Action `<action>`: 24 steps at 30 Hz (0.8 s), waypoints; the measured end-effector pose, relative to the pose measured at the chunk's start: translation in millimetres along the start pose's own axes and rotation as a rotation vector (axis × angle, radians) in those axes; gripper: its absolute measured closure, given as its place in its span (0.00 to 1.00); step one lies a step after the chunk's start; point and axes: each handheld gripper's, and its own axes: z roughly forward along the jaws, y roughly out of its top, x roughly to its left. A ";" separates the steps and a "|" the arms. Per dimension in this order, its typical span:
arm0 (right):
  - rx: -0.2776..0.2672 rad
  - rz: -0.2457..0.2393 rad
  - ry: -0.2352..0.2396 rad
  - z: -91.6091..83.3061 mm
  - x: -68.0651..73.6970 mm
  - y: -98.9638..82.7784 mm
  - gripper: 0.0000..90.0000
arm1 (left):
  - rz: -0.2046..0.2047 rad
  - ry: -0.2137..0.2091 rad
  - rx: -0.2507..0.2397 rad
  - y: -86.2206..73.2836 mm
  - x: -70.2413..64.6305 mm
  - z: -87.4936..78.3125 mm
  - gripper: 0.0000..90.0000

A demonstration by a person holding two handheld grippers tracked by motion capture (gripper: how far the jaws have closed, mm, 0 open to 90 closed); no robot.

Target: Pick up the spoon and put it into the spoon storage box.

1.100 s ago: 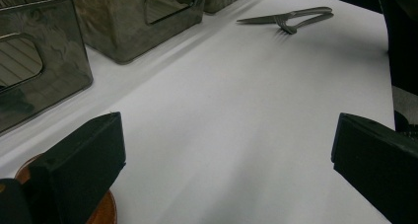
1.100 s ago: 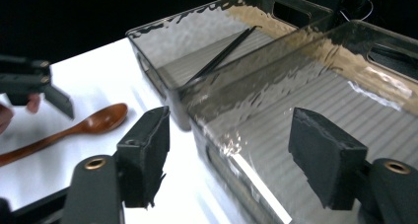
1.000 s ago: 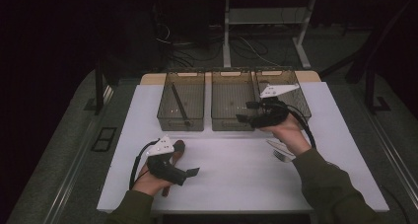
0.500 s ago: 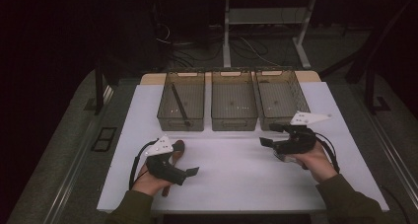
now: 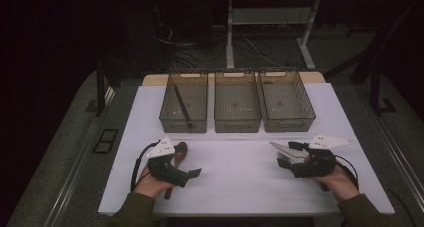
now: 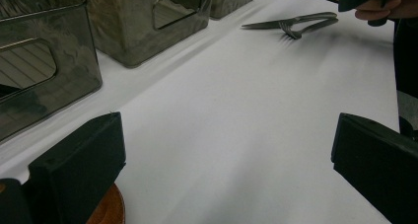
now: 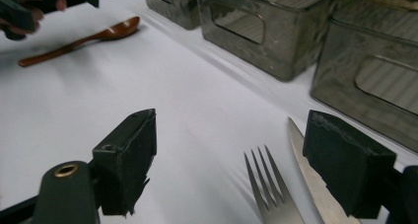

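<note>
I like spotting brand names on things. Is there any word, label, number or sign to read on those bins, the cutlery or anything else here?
None can be read.
The three smoky translucent plastic bins bear no label.
The silver metal fork, silver metal knife and brown wooden spoon show no stamp.
The white tabletop is blank.

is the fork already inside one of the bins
No, the fork lies on the white table beside the knife, in front of the bins.

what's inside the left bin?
The left bin holds one dark slender stick-like utensil, leaning diagonally. Its tinted near wall obscures the bottom edge, so anything small there can't be ruled out.
</note>
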 end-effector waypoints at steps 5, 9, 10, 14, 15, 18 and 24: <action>0.018 -0.006 -0.023 -6.5 1.2 -14.5 0.22 | 0.003 0.018 0.012 0.0 1.3 -1.6 0.00; 0.012 -0.016 -0.037 -14.2 1.6 -21.2 0.22 | -0.003 0.045 0.020 0.0 3.9 -4.7 0.04; 0.010 -0.018 -0.042 -16.1 1.4 -22.4 0.22 | -0.003 0.053 0.026 -0.1 4.9 -5.4 0.06; -0.006 -0.014 -0.049 -21.4 1.4 -24.8 0.22 | -0.011 0.088 0.028 -0.6 9.0 -9.0 0.18; -0.006 -0.015 -0.047 -21.4 1.4 -24.7 0.22 | -0.012 0.096 0.032 -0.7 10.4 -9.9 0.20; -0.001 -0.016 -0.042 -19.9 1.9 -24.3 0.22 | -0.010 0.114 0.046 -2.4 17.6 -11.7 0.32; -0.005 -0.041 -0.027 -17.1 3.9 -23.5 0.23 | -0.036 0.201 0.066 -0.4 33.6 -13.2 0.55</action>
